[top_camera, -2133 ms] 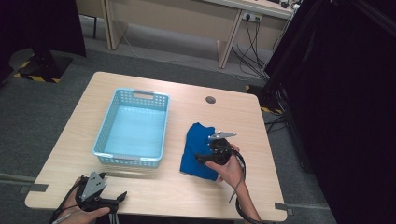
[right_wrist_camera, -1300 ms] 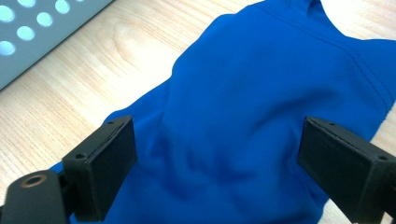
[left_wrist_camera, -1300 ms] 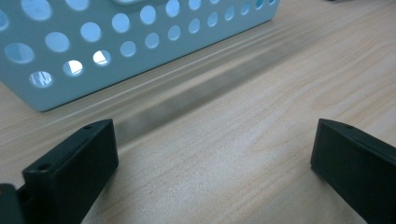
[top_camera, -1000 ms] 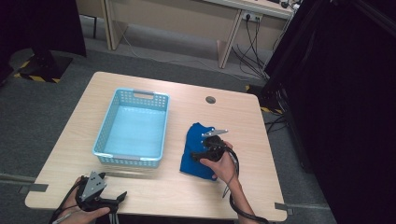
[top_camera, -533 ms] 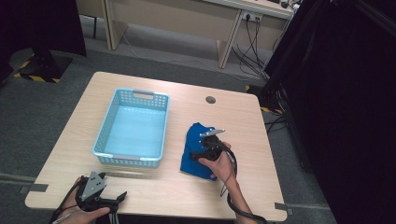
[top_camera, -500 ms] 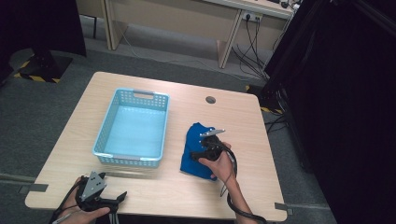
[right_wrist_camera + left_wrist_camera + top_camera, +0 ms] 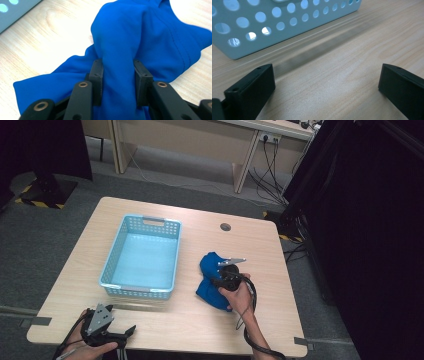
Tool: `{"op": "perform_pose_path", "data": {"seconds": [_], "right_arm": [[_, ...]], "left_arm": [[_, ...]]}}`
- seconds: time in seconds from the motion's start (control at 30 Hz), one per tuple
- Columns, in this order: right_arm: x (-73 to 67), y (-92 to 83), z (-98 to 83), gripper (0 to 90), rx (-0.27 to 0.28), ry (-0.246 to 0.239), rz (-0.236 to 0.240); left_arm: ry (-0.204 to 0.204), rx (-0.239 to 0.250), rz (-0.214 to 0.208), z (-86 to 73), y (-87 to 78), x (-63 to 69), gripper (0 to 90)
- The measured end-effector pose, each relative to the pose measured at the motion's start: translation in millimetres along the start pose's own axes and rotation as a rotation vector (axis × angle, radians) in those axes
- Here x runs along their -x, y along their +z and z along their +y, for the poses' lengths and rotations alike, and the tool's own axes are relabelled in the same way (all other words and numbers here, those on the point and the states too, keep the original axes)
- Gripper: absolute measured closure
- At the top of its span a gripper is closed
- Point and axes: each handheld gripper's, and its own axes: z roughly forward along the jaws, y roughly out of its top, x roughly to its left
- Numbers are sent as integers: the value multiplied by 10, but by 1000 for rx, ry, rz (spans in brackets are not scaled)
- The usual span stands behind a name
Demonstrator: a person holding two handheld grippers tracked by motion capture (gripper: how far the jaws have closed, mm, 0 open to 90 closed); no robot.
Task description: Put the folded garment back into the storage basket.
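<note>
A crumpled blue cloth lies on the wooden table to the right of a light blue perforated basket. My right gripper is shut on a bunched fold of the blue cloth, which stands up between its two black jaws in the right gripper view. My left gripper rests near the table's front left edge. Its jaws stand wide apart with only bare wood between them, facing the basket's near wall.
The table has a round cable hole at the back. Behind it stand desks with hanging cables; a black curtain hangs to the right.
My right gripper has slid a little left over the cloth and gathered a fold. The left gripper has stayed in place.
</note>
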Motion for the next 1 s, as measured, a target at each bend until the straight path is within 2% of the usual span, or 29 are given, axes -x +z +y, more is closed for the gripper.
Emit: {"op": "perform_pose_path", "data": {"seconds": [0.53, 1.0], "right_arm": [[-17, -235, 114, 694, 78, 10, 8], [-94, -324, 257, 694, 102, 11, 26]], "left_arm": [[0, 0, 0, 0, 0, 0, 0], [0, 0, -1, -1, 0, -1, 0]]}}
